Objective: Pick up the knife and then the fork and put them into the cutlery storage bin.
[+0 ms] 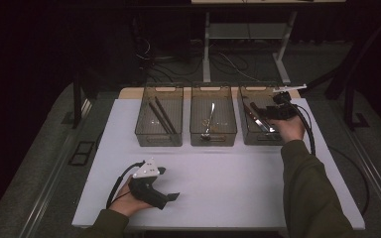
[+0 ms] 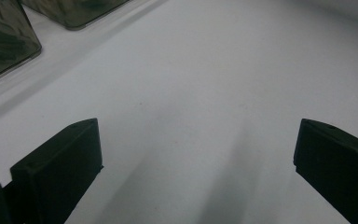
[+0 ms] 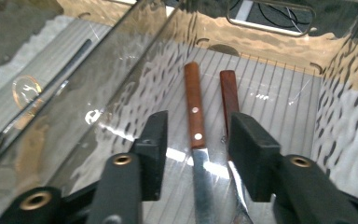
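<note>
Closest in, the right gripper (image 3: 196,140) hangs inside the right-hand bin (image 3: 340,121), jaws parted about halfway with one wooden-handled knife (image 3: 195,116) running up between them; neither jaw is pressing on it, so nothing is gripped. A second wooden-handled knife (image 3: 229,100) lies just beside the first, partly behind the right jaw, both flat on the ribbed bin floor, handles pointing away. Through the clear wall a spoon (image 3: 37,100) lies in the middle bin (image 1: 213,121). From above, the right hand (image 1: 290,128) reaches over that right-hand bin at the far edge of the white table (image 1: 228,178). The left gripper (image 1: 171,197) rests low on the near table, jaws wide apart, holding nothing. The left bin (image 1: 159,121) holds dark sticks.
</note>
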Motion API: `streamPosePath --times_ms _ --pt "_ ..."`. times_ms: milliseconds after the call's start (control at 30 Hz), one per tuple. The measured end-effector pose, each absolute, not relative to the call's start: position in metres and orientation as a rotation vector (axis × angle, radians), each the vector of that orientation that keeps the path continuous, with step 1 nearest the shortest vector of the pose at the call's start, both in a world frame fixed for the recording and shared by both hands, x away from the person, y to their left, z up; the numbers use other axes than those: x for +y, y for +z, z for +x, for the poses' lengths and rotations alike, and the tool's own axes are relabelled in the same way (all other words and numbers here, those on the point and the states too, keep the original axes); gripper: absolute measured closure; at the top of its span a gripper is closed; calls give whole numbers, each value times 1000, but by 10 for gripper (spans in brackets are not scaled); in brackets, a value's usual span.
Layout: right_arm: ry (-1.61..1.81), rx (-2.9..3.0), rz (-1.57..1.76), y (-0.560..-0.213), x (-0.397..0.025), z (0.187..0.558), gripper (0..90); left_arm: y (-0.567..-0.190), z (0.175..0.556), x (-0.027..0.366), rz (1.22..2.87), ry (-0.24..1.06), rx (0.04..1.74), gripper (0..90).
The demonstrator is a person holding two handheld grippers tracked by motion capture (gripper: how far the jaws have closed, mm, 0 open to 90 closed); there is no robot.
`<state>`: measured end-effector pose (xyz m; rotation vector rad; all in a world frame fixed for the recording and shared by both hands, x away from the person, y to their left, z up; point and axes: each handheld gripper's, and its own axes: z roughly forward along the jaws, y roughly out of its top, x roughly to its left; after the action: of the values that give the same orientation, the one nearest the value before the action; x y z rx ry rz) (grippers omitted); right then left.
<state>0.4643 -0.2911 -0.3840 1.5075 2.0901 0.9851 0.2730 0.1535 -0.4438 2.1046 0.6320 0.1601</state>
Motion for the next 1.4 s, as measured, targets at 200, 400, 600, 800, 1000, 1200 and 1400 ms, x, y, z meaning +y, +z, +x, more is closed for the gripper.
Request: streamPosePath --times_ms 200,400,600,800,1000,1200,1400 --pt "1073 2084 1493 -376 -292 456 421 -444 274 153 2099 159 639 0" --pt "1156 2096 1449 -372 -293 440 328 -444 274 152 2099 162 637 0" --pt "1220 2148 1407 -369 -292 417 247 -443 274 153 2096 161 643 0" --pt "1253 2174 1307 -370 -287 386 200 -443 274 155 2094 155 651 0" --pt "1299 2187 1237 -372 -284 357 191 -443 274 155 2093 154 649 0" --pt "1316 2217 1179 -381 -280 331 179 -443 274 156 2103 154 644 0" --pt "1321 2244 1142 -396 -276 310 137 -443 273 156 2099 153 643 0"
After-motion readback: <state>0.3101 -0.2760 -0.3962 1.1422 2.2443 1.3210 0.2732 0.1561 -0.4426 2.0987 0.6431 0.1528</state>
